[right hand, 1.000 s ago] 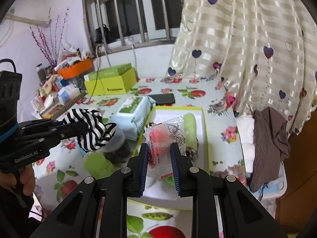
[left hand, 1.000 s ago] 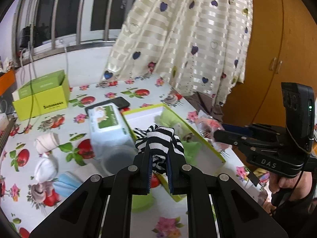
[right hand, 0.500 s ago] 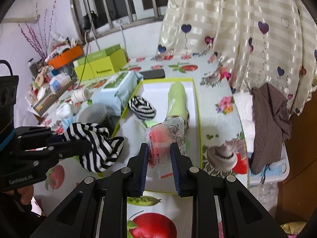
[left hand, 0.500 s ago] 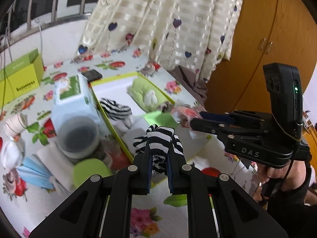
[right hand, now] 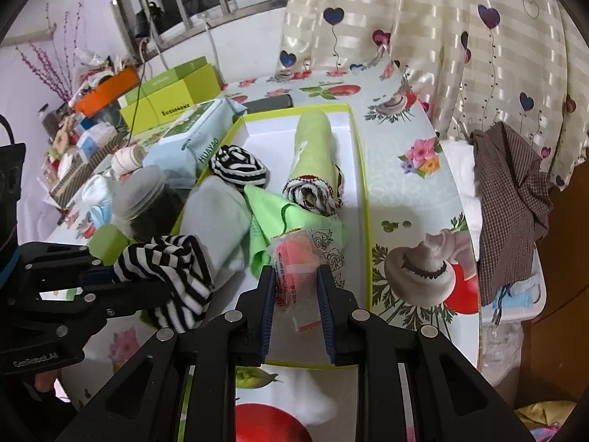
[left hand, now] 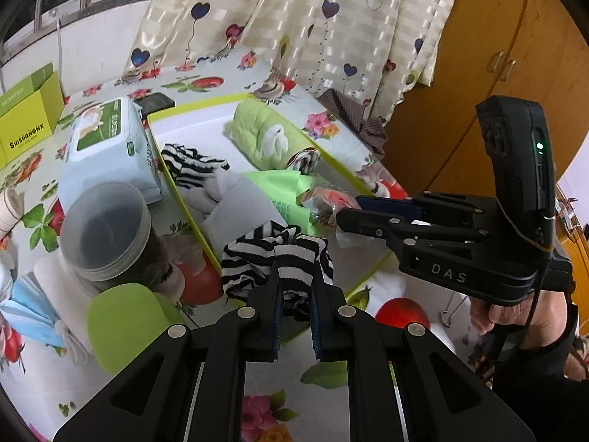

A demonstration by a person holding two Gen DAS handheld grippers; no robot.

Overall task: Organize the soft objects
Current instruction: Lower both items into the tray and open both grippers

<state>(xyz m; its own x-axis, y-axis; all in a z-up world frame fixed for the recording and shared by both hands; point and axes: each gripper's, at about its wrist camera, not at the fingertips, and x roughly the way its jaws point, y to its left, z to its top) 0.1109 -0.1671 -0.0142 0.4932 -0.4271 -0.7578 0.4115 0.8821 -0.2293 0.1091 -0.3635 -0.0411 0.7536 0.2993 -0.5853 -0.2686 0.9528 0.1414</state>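
My left gripper (left hand: 294, 287) is shut on a black-and-white striped sock (left hand: 279, 258), held over the near edge of the white tray with a lime rim (left hand: 176, 188). It also shows in the right wrist view (right hand: 173, 280). My right gripper (right hand: 294, 276) is shut on a clear packet with a pink thing inside (right hand: 298, 254), held low over the tray (right hand: 359, 169). In the tray lie a rolled green towel (right hand: 316, 154), a second striped sock (right hand: 239, 165), a grey-white sock (right hand: 217, 217) and a green cloth (right hand: 272, 206).
Left of the tray are a wet-wipes pack (left hand: 106, 143), a lidded jar (left hand: 106, 228), a lime lid (left hand: 125, 324), rolled socks (left hand: 9, 206) and a lime box (left hand: 29, 118). A brown checked cloth (right hand: 511, 191) hangs off the table's right edge. A curtain (right hand: 423, 18) hangs behind.
Both grippers have come down and forward toward the tray, each still holding its item. The tray and its contents now look nearer and larger.
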